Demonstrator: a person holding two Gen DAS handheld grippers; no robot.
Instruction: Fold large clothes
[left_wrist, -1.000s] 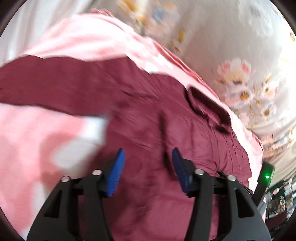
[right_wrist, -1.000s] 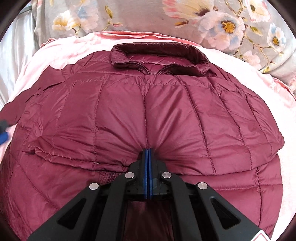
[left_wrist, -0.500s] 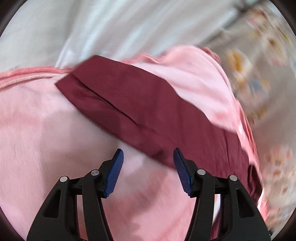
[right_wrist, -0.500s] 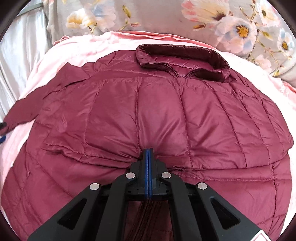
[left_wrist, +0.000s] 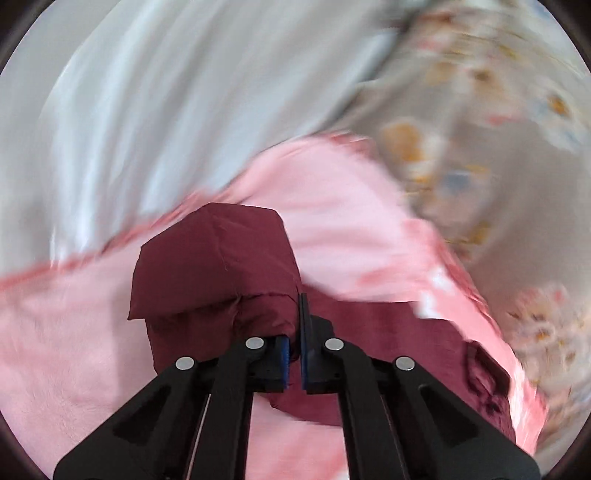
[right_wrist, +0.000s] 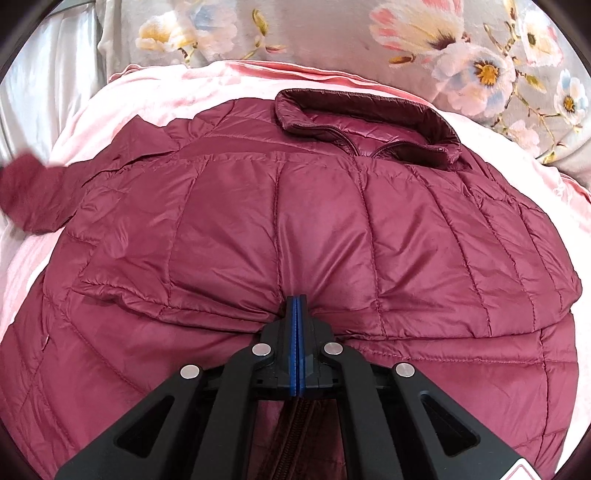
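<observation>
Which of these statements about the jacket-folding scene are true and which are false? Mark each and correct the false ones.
1. The left gripper is shut on the sleeve. True.
2. The jacket is blue. False: it is maroon.
3. The right gripper is open above the collar. False: it is shut, pinching the jacket's body well below the collar.
4. The jacket lies on a pink blanket. True.
5. A floral cushion sits beyond the collar. True.
</observation>
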